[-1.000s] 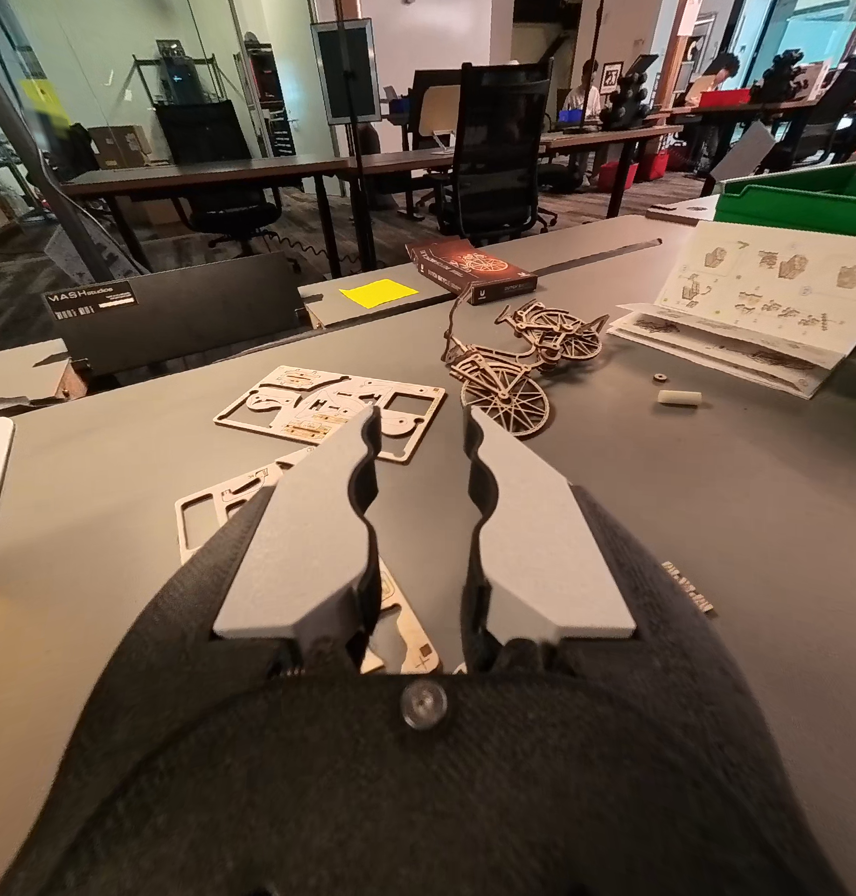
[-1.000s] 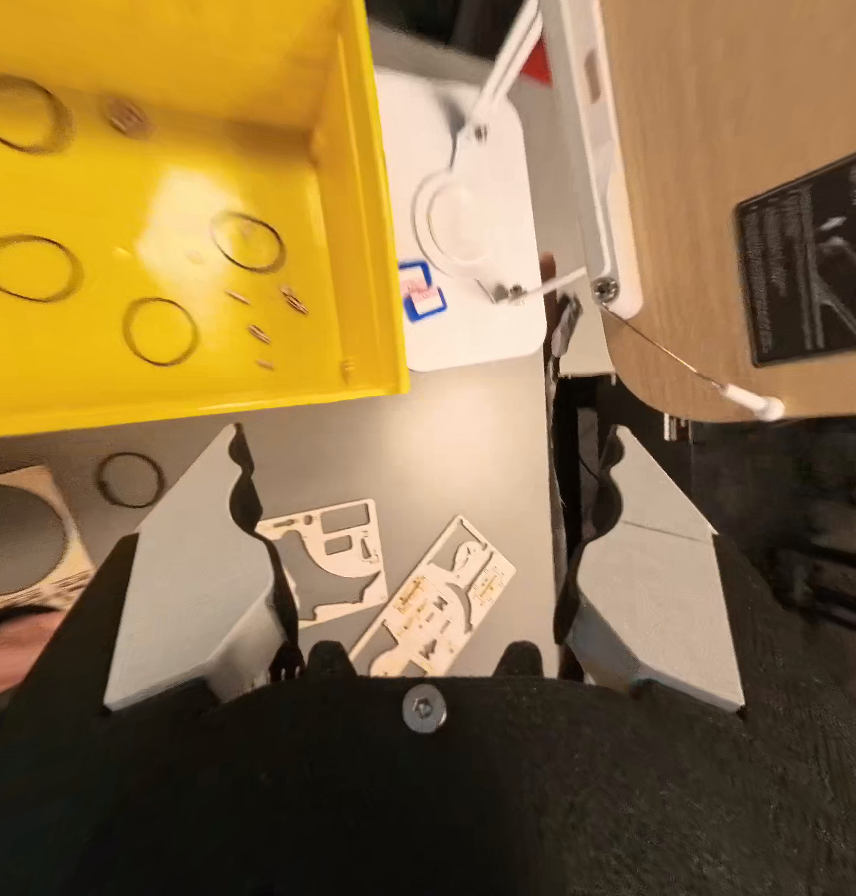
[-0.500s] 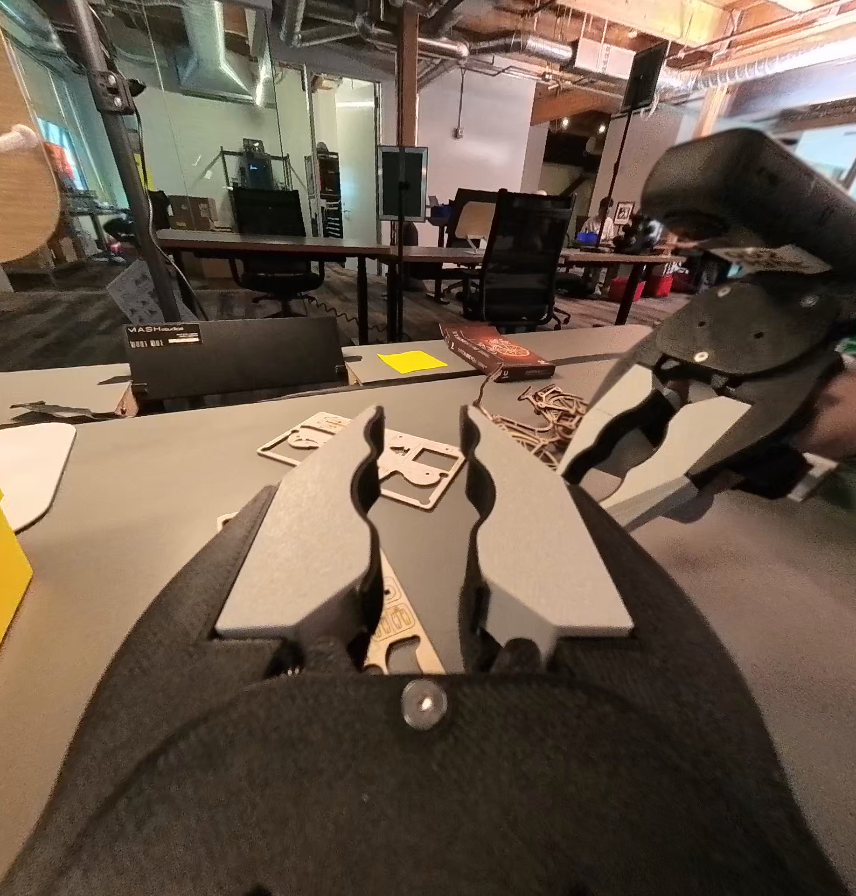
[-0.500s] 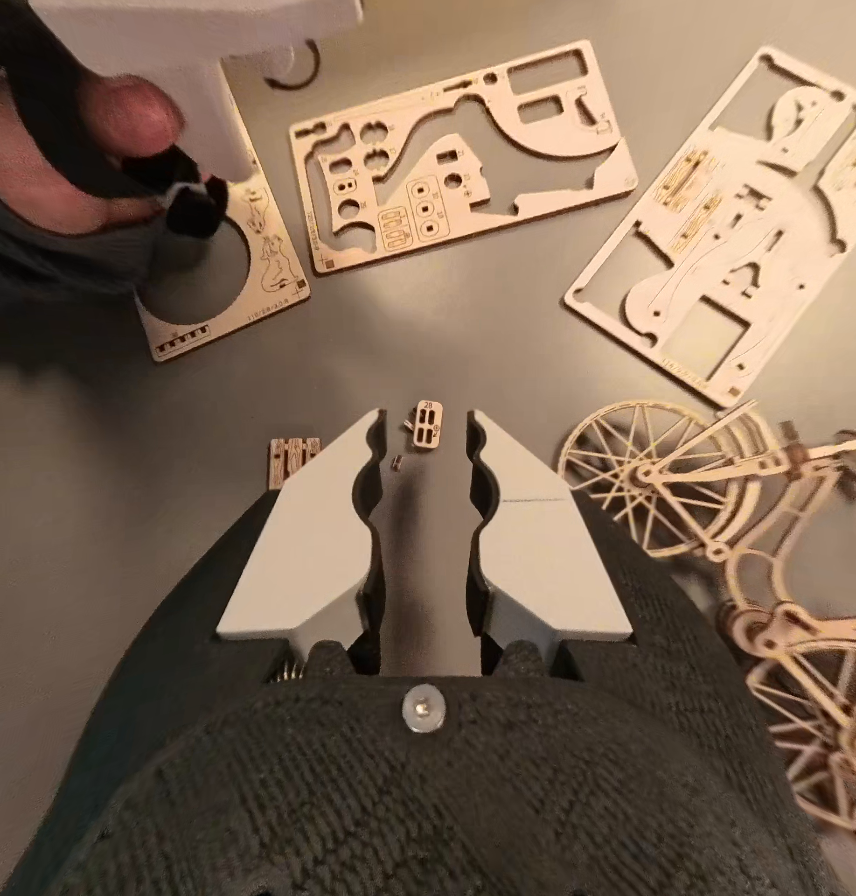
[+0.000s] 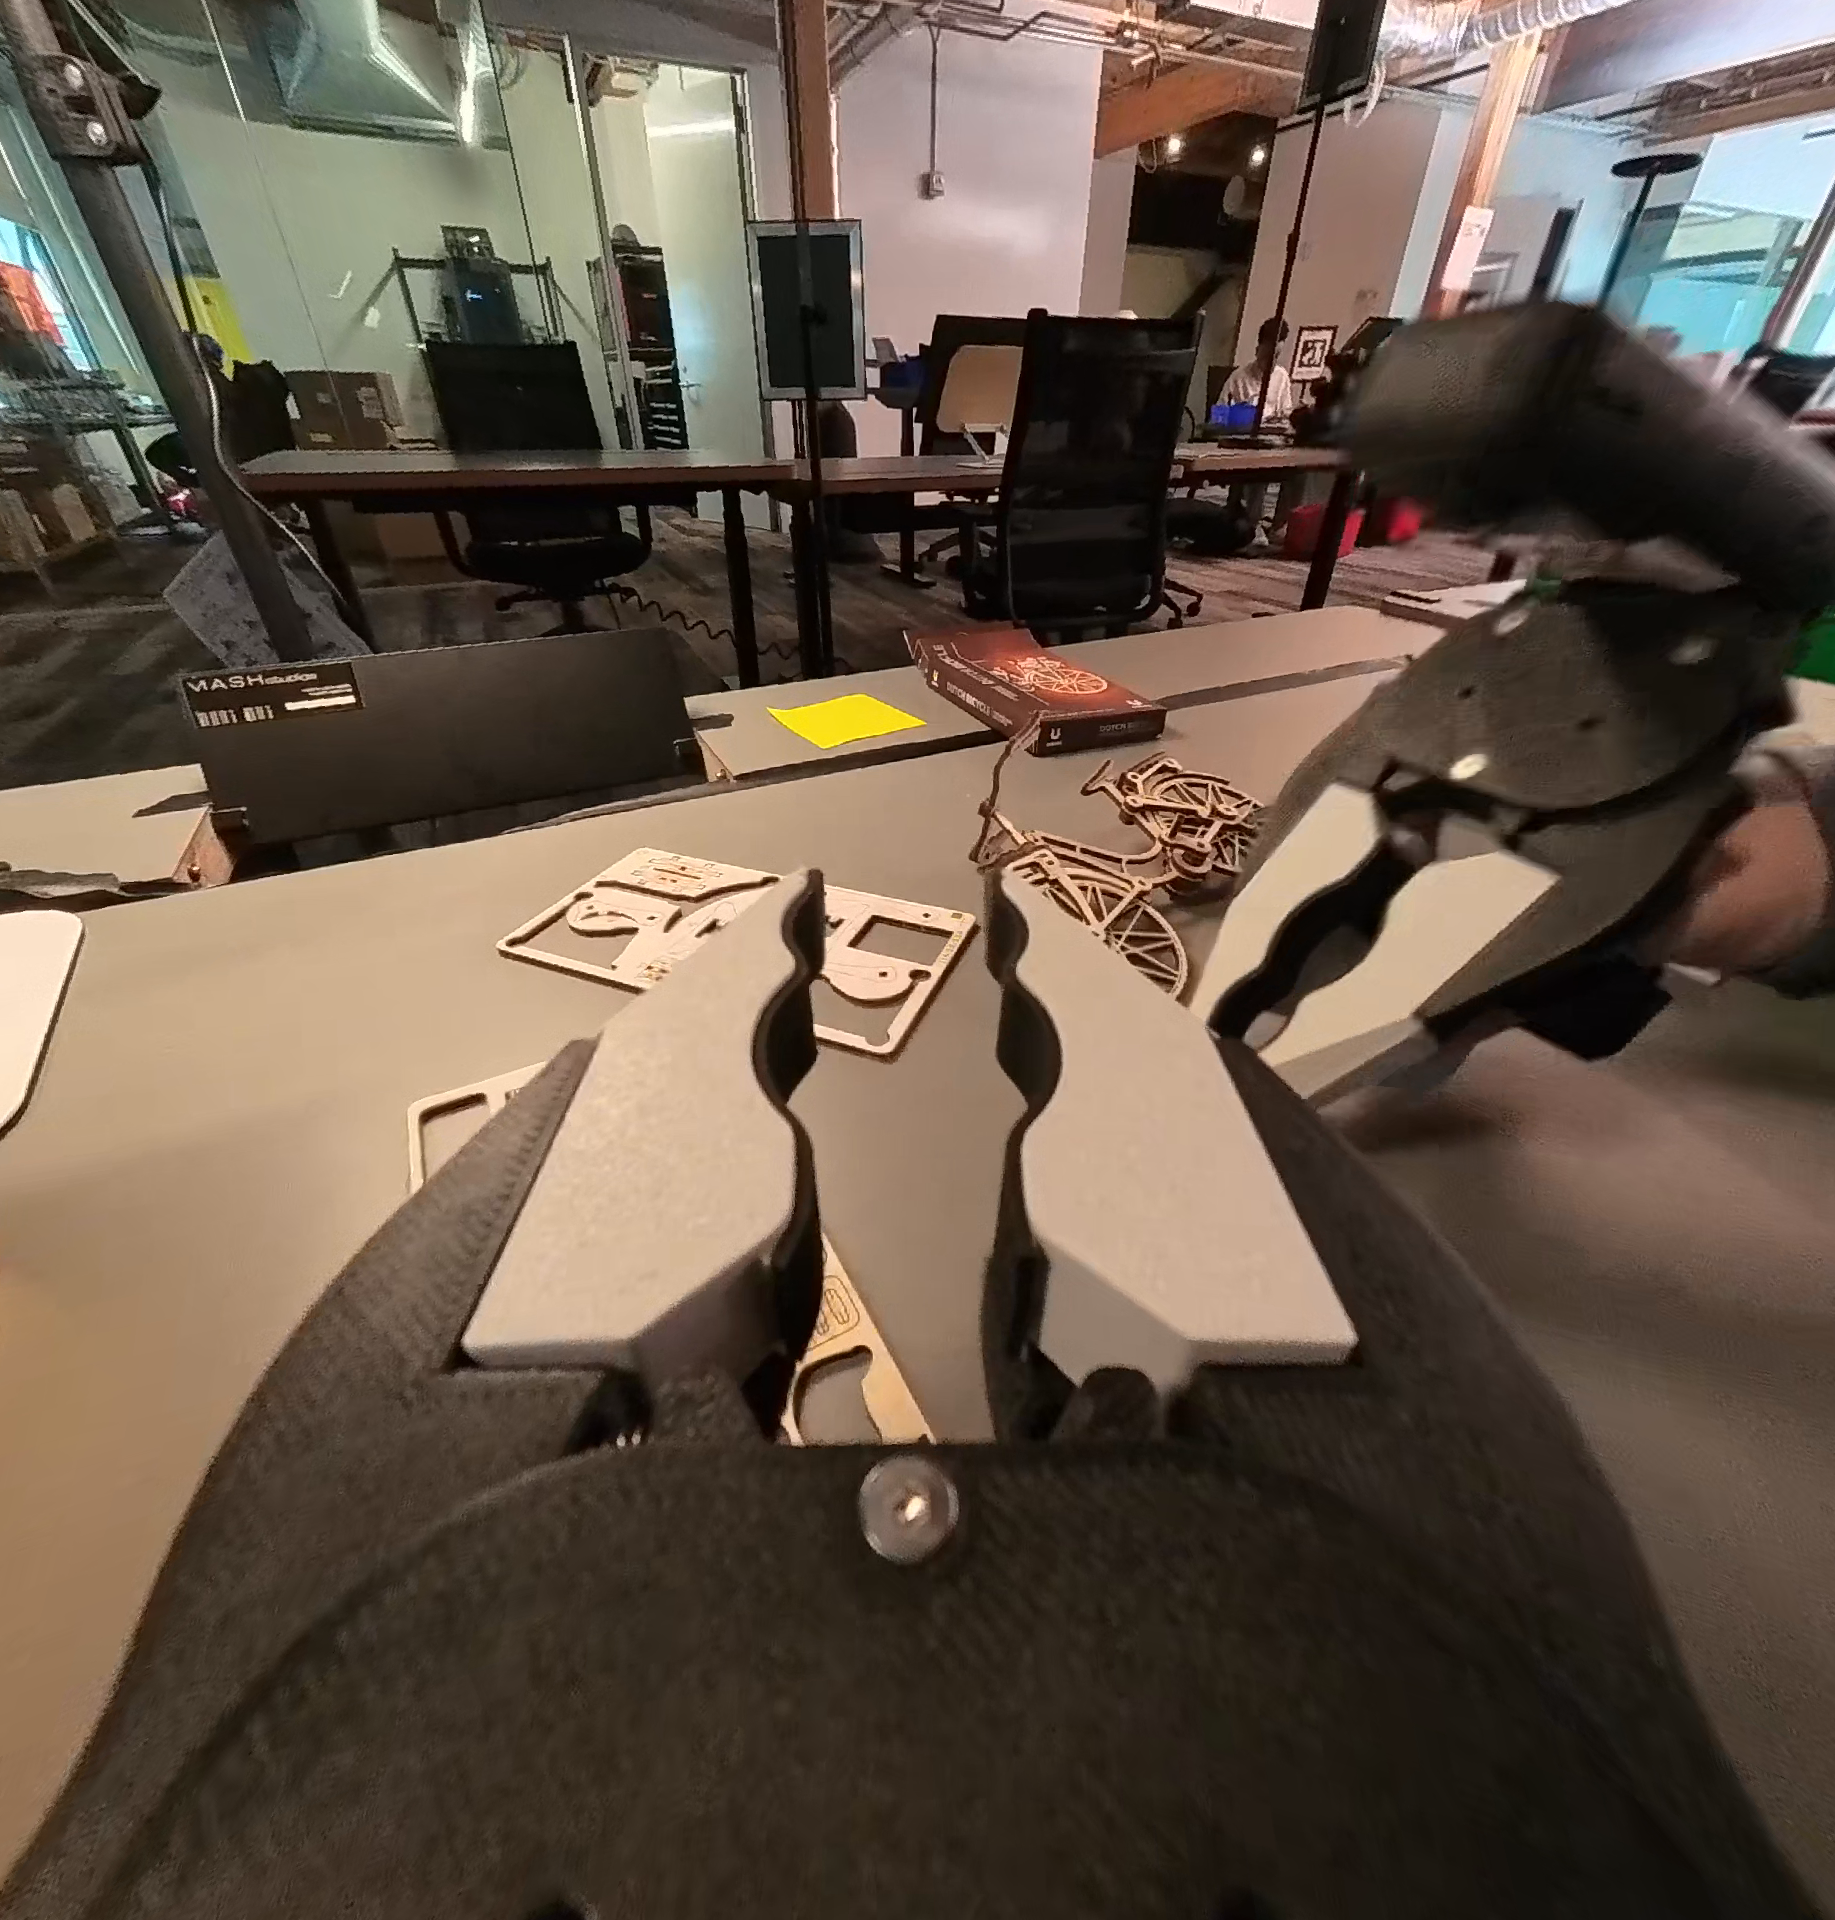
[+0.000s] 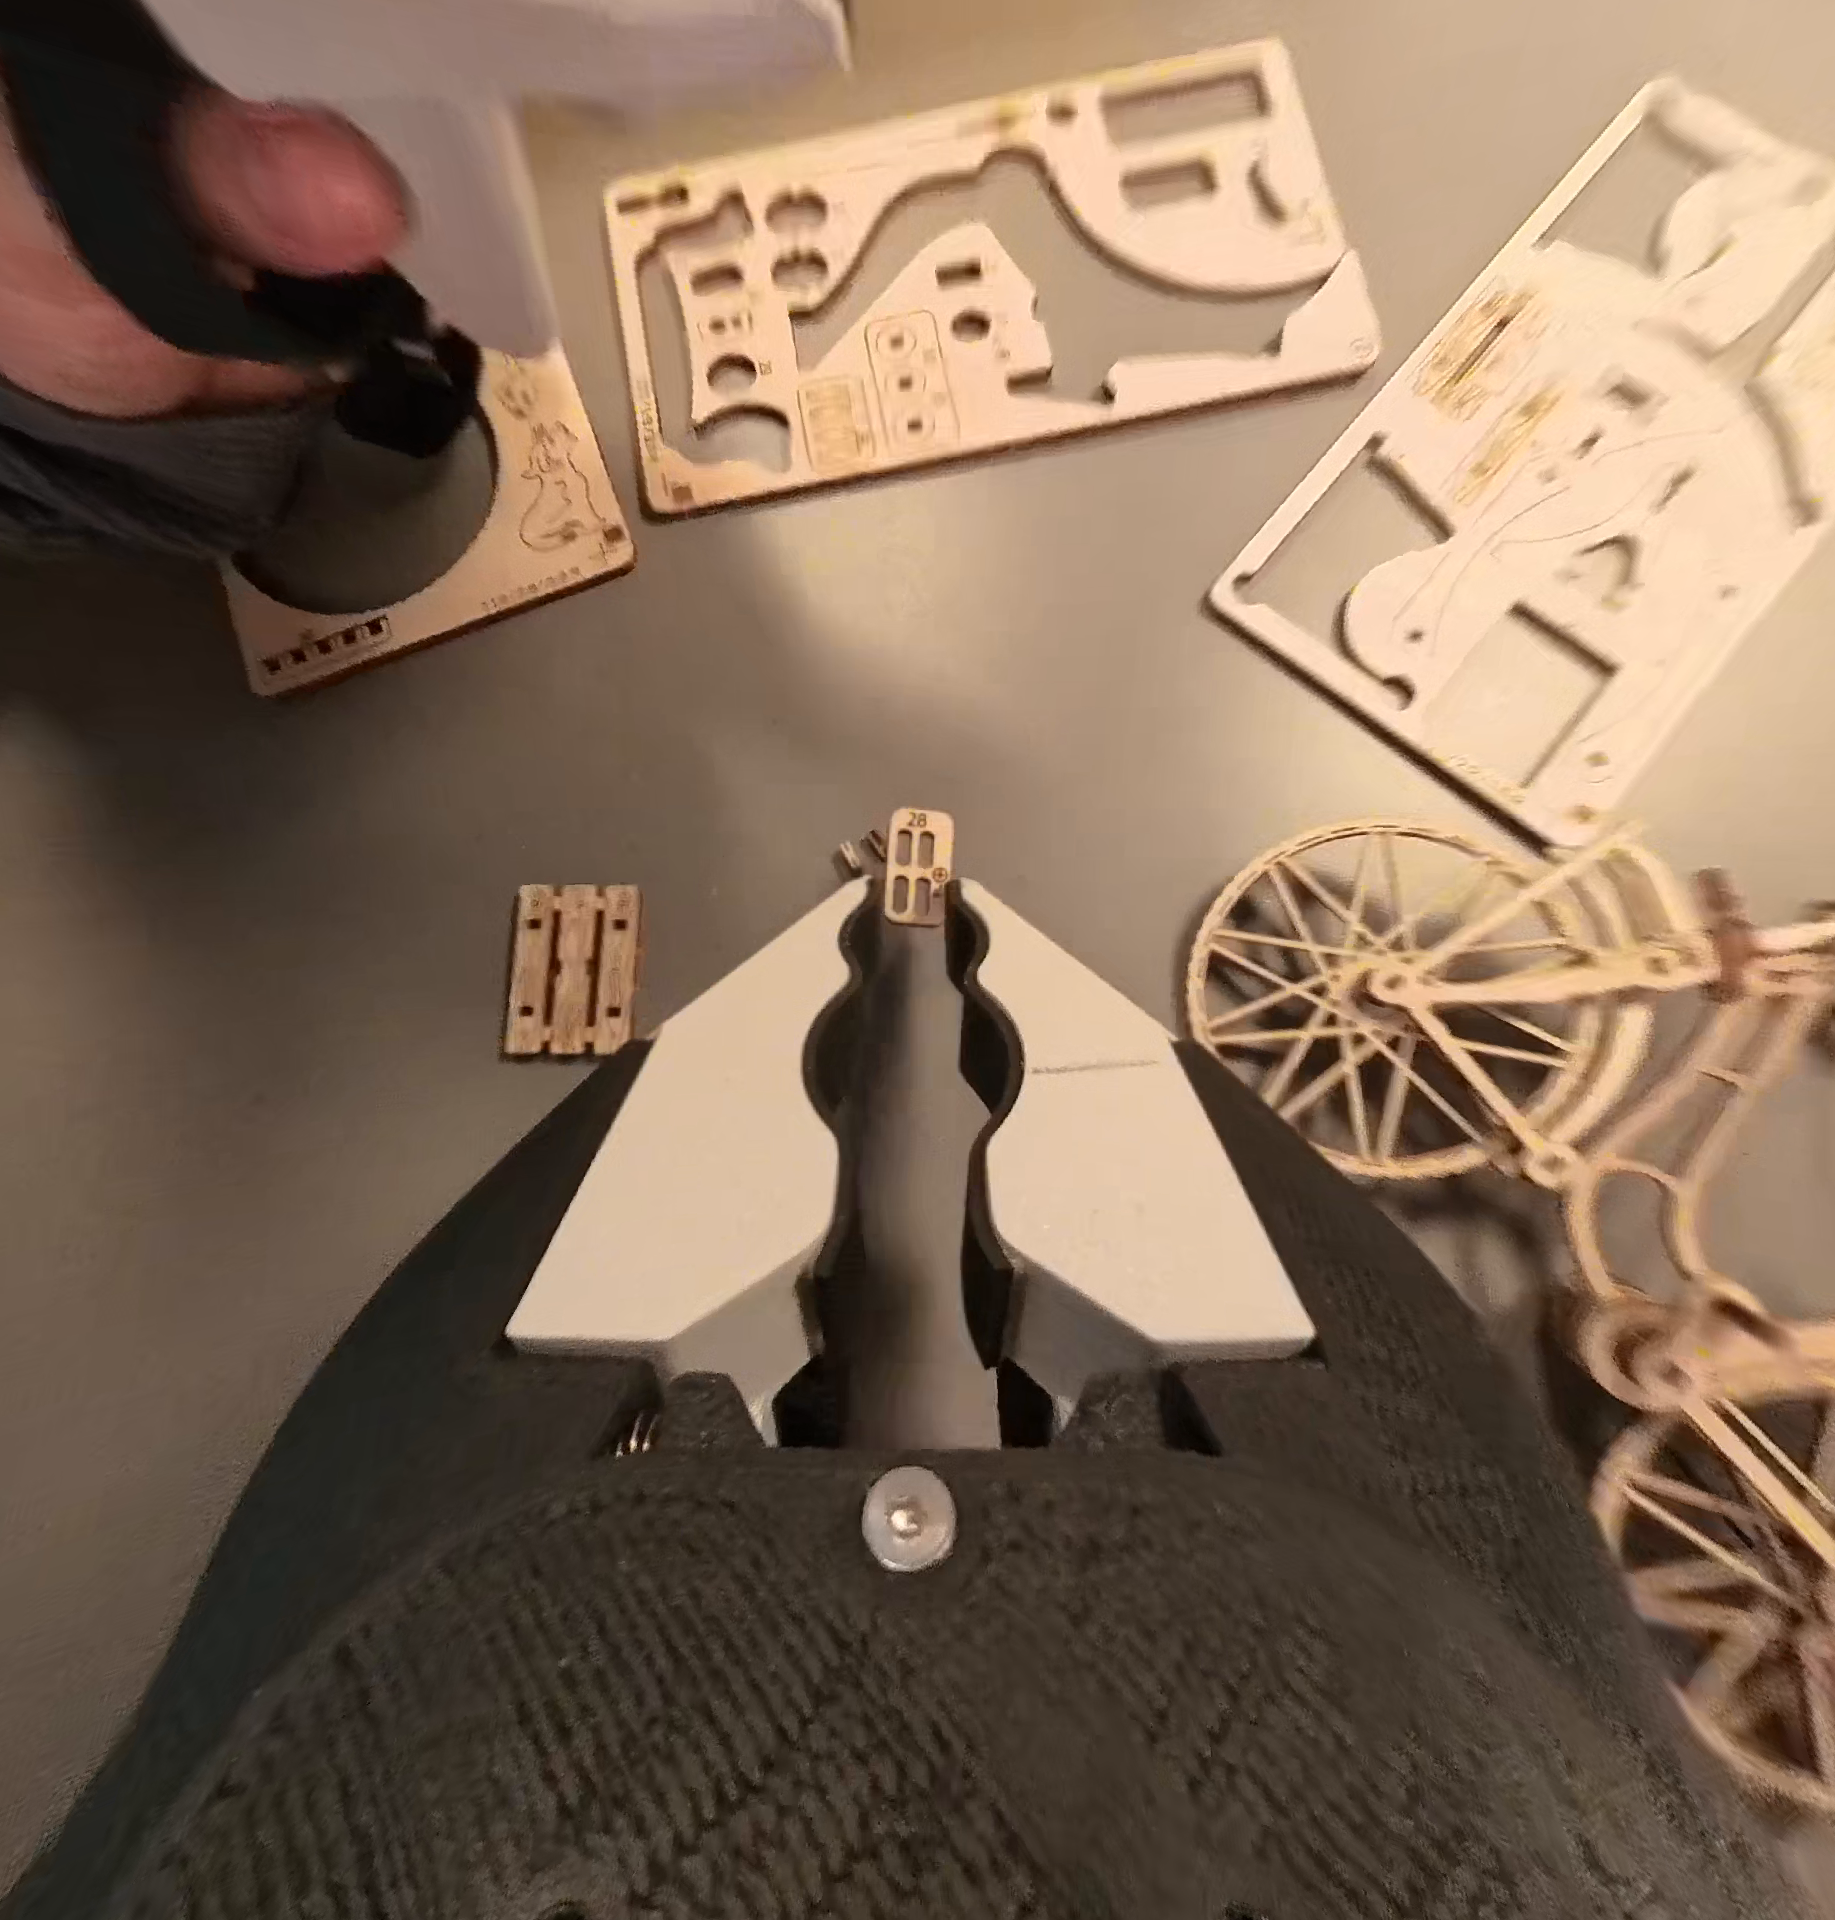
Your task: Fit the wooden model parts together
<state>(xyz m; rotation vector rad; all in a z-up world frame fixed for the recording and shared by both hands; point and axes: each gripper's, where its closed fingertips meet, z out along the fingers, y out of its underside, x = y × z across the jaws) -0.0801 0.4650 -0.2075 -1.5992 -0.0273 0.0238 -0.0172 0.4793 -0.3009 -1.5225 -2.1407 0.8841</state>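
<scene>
A: The small slotted piece (image 6: 919,869) sits right at the tips of the right gripper (image 6: 909,891). Its jaws are nearly closed on the piece's lower end; whether they truly pinch it yet I cannot tell.

B: Then squeeze gently and square. It is thin, pale laser-cut wood with four little slots, and I'd judge it easy to snap or flick away.

A: A slatted block (image 6: 574,970) lies just to its left on the grey surface (image 6: 269,1039), and the half-built bicycle (image 6: 1432,1029) is to the right.

B: Likely its destination. Lift straight up, clear of the spokes.

A: The left gripper (image 5: 900,904) holds nothing, jaws partly open, above the cut-out sheets (image 5: 736,930).
</scene>
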